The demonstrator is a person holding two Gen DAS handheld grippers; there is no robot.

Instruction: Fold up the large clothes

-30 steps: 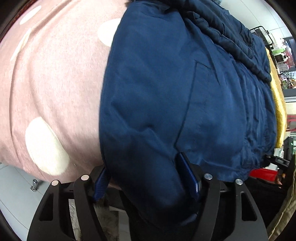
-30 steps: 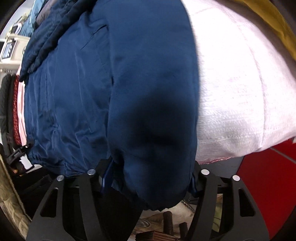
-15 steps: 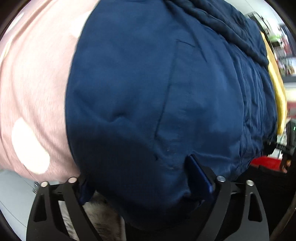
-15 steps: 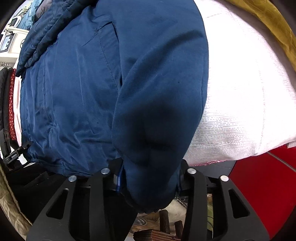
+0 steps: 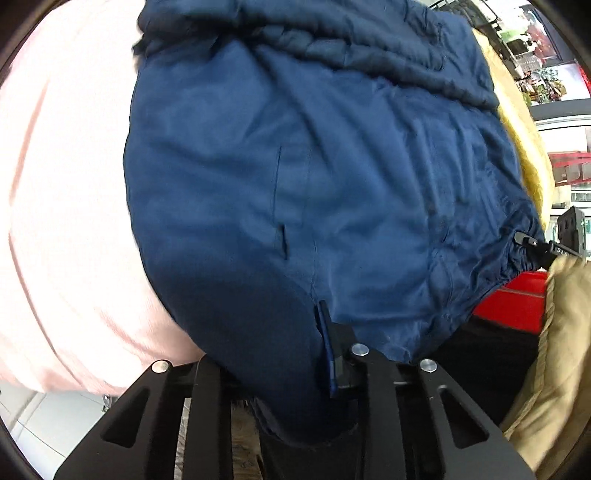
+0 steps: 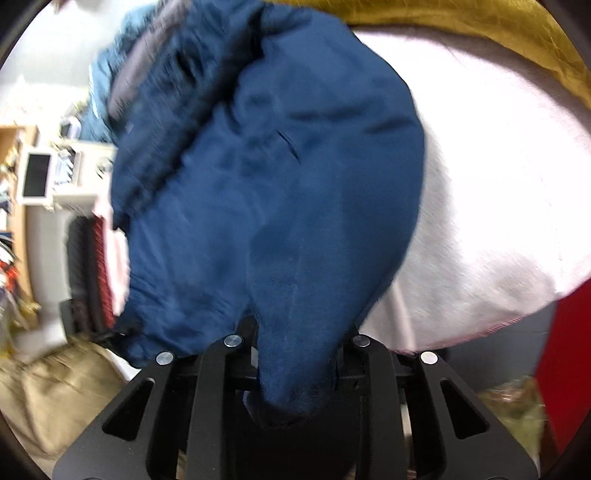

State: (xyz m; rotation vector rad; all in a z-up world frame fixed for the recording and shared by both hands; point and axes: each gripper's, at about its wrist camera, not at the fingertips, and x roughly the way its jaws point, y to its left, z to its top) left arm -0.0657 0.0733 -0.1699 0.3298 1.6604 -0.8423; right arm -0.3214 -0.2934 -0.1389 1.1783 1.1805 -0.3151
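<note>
Two grips: both bite the same hem.
Bed: pale pink fleece blanket [image 5: 66, 192].
Garment: navy blue nylon jacket [image 5: 295, 192] lies ahead of both.
Left gripper [image 5: 273, 365]: just clamped onto hem.
Right gripper [image 6: 295, 369]: likewise pinching.

Left wrist view: camera sits behind its own left gripper [image 5: 280, 354], looking steeply down along the fingers, very near the navy jacket [image 5: 295, 192], which fills the centre; pink bedding [image 5: 62, 206] at frame left. Right wrist view: same mounting behind the right gripper [image 6: 295, 354], also angled downward and close; image blurred. Both views share the jacket [image 6: 266, 206], the pink bedding [image 6: 487, 229] and a mustard-yellow cloth [image 5: 517, 122] [image 6: 480, 29] beyond it.
</note>
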